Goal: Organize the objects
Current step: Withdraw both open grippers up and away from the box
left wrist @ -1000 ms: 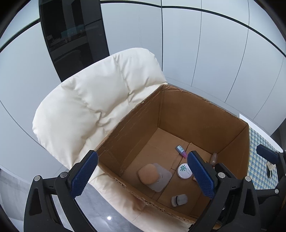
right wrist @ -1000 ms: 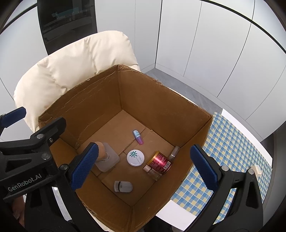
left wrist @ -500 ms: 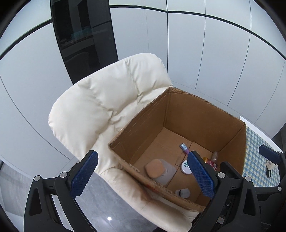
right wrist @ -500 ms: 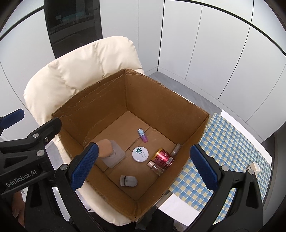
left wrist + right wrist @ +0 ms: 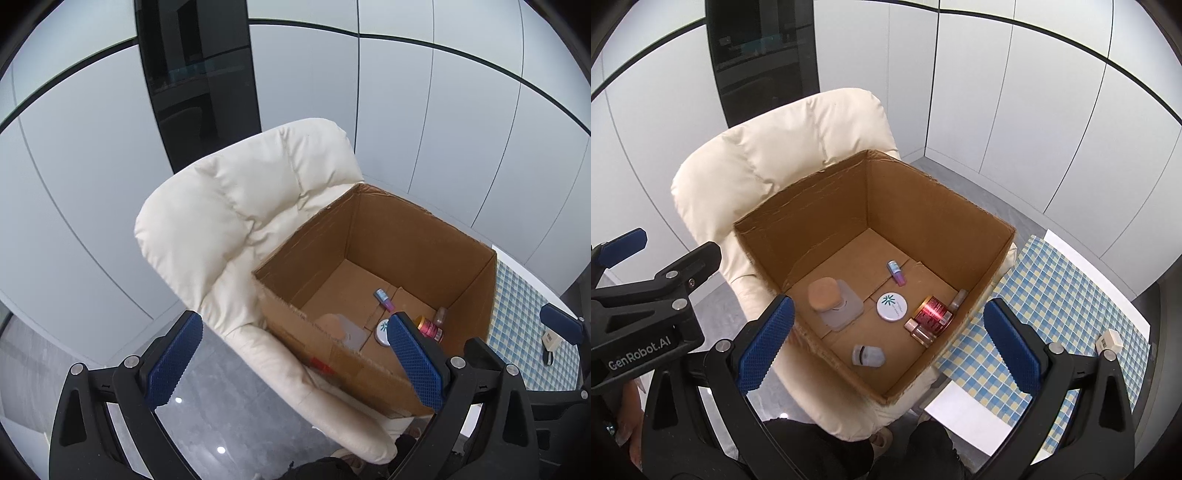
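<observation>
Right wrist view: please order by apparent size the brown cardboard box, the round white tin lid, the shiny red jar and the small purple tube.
1. Brown cardboard box
2. Round white tin lid and shiny red jar: alike, not ranked
3. Small purple tube

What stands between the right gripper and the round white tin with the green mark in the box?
Nothing visible. The open right gripper is empty above the cardboard box, whose top is open. The round white tin lies uncovered on the box floor, between the cork-lidded jar and the red jar.
</observation>
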Demonstrator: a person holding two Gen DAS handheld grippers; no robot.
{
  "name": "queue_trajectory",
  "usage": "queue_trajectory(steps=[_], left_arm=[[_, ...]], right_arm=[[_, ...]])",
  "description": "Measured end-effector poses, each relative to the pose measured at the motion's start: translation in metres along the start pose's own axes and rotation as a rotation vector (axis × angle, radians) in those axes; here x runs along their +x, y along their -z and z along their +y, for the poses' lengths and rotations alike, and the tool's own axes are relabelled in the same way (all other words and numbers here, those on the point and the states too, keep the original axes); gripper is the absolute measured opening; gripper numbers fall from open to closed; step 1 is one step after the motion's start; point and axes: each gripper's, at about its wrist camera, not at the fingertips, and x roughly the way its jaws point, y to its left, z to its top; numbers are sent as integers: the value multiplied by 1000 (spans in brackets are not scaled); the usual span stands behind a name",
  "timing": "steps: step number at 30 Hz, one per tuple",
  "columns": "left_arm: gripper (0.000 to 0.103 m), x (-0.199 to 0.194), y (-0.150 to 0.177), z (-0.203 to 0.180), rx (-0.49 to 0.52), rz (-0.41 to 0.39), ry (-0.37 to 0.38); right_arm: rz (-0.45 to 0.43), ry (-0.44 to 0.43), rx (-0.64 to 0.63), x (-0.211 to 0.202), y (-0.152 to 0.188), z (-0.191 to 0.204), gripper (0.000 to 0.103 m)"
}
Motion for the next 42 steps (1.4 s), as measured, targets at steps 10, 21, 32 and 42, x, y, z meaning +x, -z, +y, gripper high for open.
queue_trajectory(steps=[10,21,32,42], left_arm=[[100,-42,23,4,10,-34,-17],[100,-74,47,15,-8,-40,-20],[100,-111,71,19,-18,-77,-46],[100,-154,95,29,-39,-119,-67]], right_arm=[[-24,-10,-37,-37,23,12,103],[-51,-19,-71,-75,45,20,103],[-74,-27,-84,-109,68,24,103],[-91,-50,-82,-145,96,26,103]])
